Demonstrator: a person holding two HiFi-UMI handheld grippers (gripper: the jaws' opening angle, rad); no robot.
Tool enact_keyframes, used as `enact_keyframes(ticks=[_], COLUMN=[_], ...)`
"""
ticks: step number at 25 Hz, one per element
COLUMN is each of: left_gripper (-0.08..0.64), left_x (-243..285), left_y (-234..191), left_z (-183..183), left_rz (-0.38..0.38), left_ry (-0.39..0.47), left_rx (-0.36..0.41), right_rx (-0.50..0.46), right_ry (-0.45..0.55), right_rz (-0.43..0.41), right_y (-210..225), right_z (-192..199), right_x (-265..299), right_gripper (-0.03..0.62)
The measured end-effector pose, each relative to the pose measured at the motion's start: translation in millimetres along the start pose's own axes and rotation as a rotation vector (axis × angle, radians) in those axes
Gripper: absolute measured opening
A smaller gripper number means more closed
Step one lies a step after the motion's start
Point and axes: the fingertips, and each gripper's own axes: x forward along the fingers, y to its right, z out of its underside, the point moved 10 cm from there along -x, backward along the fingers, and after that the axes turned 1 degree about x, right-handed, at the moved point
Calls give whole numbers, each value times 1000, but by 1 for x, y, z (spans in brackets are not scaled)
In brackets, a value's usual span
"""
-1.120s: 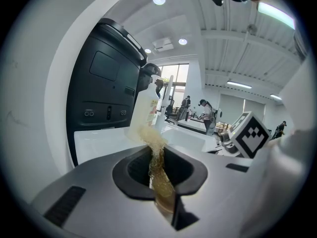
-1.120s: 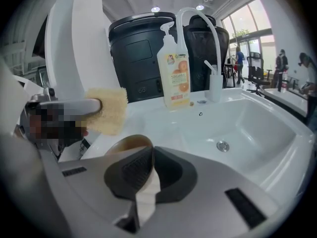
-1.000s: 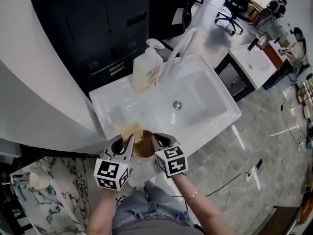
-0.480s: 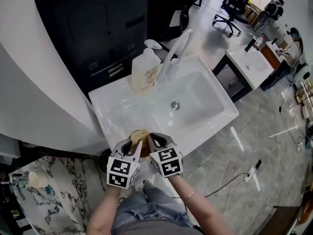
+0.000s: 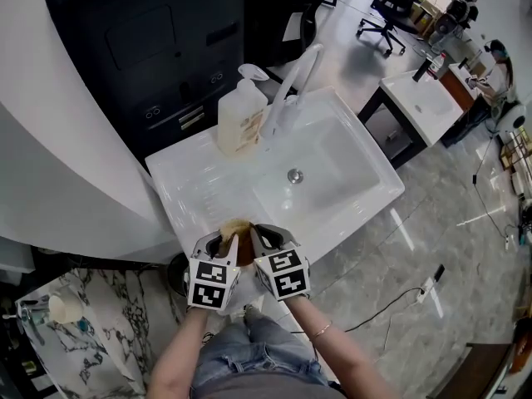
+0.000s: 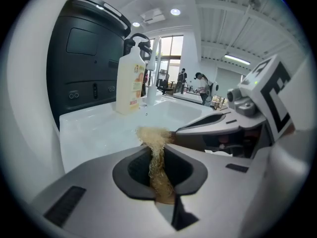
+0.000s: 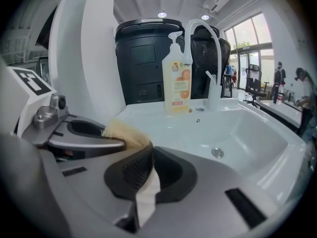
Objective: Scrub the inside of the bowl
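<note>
In the head view my two grippers meet at the front edge of the white sink (image 5: pixel 349 210). My left gripper (image 5: pixel 226 244) is shut on a tan fibrous scrubber (image 5: pixel 235 227), which sticks up between its fingers (image 6: pixel 157 150). Beside it my right gripper (image 5: pixel 259 239) is shut on the thin rim of a brown bowl (image 5: pixel 244 250). That rim (image 7: pixel 146 165) runs between the right jaws. The scrubber (image 7: pixel 125 132) lies over the bowl's mouth and hides most of the inside. The left gripper (image 7: pixel 84 133) shows close at the left of the right gripper view.
A pale soap pump bottle (image 5: pixel 241 119) and a tall white faucet (image 5: pixel 293 86) stand at the back of the sink. The drain (image 5: pixel 293 175) sits mid-basin. A black cabinet (image 5: pixel 158 48) is behind. A marble counter (image 5: pixel 100 322) with a cup (image 5: pixel 60 307) lies lower left.
My left gripper has moved right, close against the right one, bringing the scrubber over the bowl. The bowl's brown inside, open to view before, is now mostly covered.
</note>
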Motion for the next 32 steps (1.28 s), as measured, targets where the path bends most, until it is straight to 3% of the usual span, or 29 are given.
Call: enact_keyframes(ticks=[9, 15, 26, 29, 32], left_gripper=[46, 46, 46, 46, 46], left_x=[2, -5, -36, -45, -42], left_y=[-8, -19, -24, -22, -15], left_z=[4, 5, 3, 0, 0], left_rz=[-80, -120, -182, -124, 32], left_ry=[-78, -103, -31, 15, 16], left_rx=[52, 46, 44, -40, -187], right_rx=[-37, -53, -63, -71, -76], right_ry=[0, -10, -10, -6, -6], right_rz=[5, 2, 4, 1, -2], right_y=[0, -1, -6, -8, -9], right_z=[-6, -7, -5, -6, -7], right_x=[2, 5, 5, 5, 6], right_gripper=[23, 23, 23, 23, 23])
